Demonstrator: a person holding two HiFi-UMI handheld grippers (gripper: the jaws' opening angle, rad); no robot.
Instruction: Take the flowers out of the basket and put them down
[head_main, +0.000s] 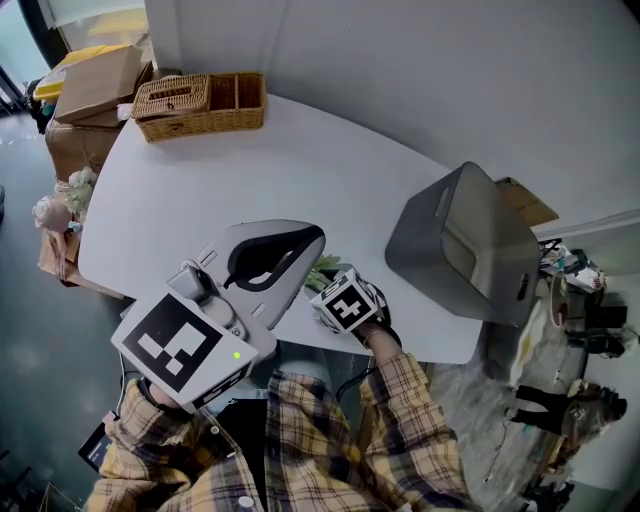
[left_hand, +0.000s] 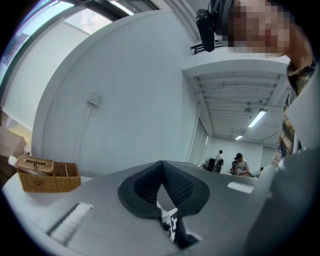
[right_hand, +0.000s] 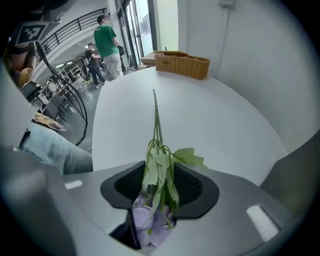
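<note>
A sprig of artificial flowers (right_hand: 159, 165) lies on the white table (head_main: 300, 160) near its front edge, its thin stem pointing toward the wicker basket (right_hand: 181, 64). The purple blooms (right_hand: 145, 225) and green leaves (head_main: 322, 268) sit between the jaws of my right gripper (right_hand: 159, 180), which points steeply down. Its jaws stand apart, with gaps beside the leaves, so it is open. My left gripper (head_main: 318, 238) hovers level beside it, shut and empty, its tips meeting (left_hand: 161, 167). The basket (head_main: 200, 105) stands at the far left corner of the table.
A grey bin (head_main: 465, 245) stands at the table's right end. Cardboard boxes (head_main: 95, 85) and more flowers (head_main: 60, 205) sit past the left edge. People stand far off (right_hand: 106, 42). The basket also shows in the left gripper view (left_hand: 47, 175).
</note>
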